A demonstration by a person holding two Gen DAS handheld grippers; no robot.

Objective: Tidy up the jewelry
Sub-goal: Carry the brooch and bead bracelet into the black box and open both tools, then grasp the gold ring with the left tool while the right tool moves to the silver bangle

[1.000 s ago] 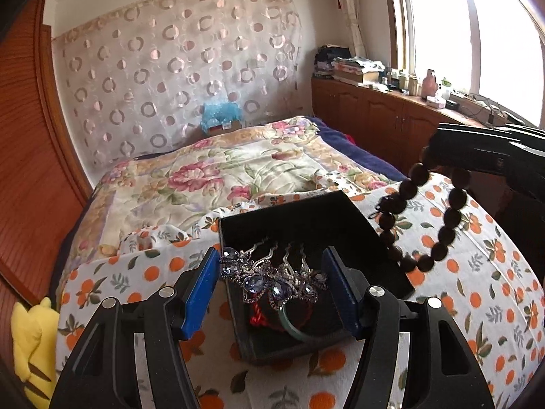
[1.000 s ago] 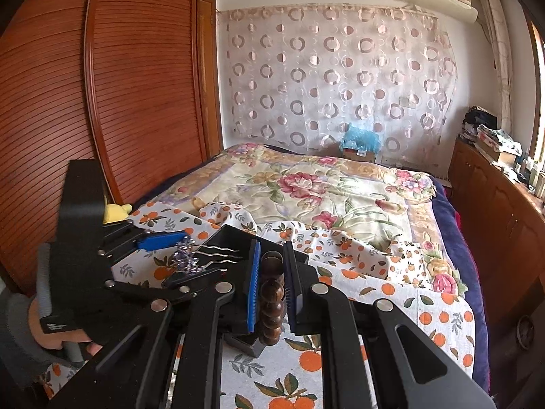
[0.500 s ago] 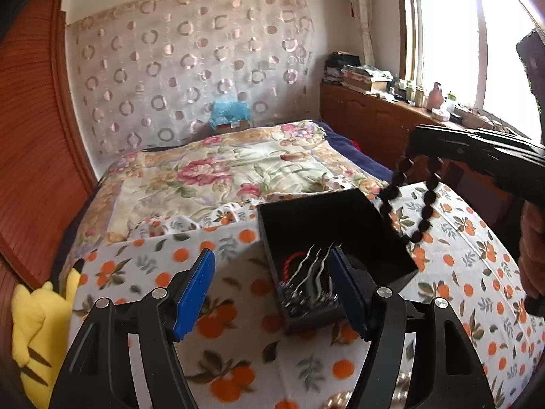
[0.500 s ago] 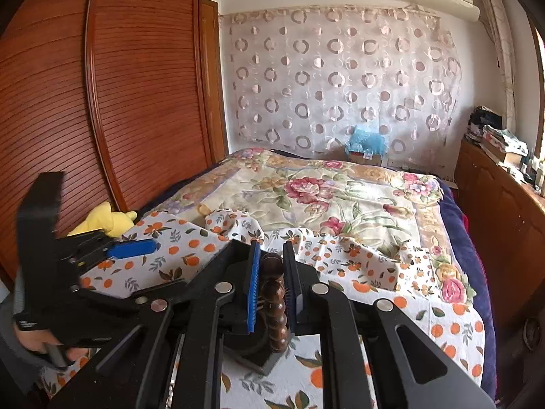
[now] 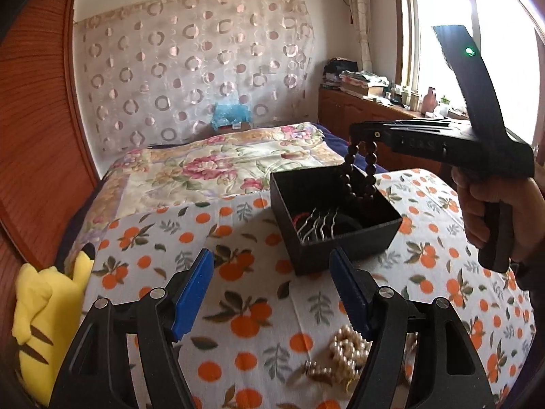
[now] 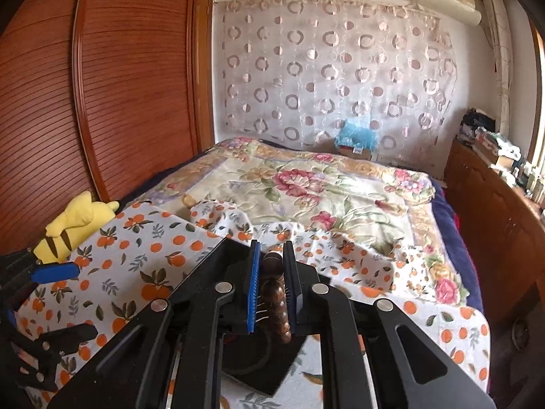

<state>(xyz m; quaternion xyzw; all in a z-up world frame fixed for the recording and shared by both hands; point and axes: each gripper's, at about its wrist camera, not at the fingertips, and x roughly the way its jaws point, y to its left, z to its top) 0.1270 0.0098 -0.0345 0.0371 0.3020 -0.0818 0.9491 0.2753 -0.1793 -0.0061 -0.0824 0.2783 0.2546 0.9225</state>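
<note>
A big bed [image 5: 211, 170] with a flowery blanket fills the room. Over its near end lies a white cloth with oranges on it [image 5: 238, 272]. A yellow soft toy [image 5: 44, 313] sits at the left edge of the cloth.

A black box [image 5: 344, 248] with no lid stands on the cloth. Inside it are the silver prongs of a hair comb [image 5: 316, 225], with something red just behind them.

The right gripper [image 5: 361, 144] is held up above the far side of the box. Its jaws are squeezed onto a dark bead bracelet [image 5: 359, 180]. The loop of beads hangs straight down from the jaws into the box. From the right wrist view, the beads [image 6: 274, 293] sit in a line between the two blue pads, which press on them from both sides, and the box is right below.

The left gripper [image 5: 270, 286] is low and near the front of the box. Its jaws are wide apart and hold nothing. The box is just past its fingertips.

A little pile of pearl beads [image 5: 347, 347] lies on the cloth by the left gripper's right finger. It is outside the box, not between the jaws.
</note>
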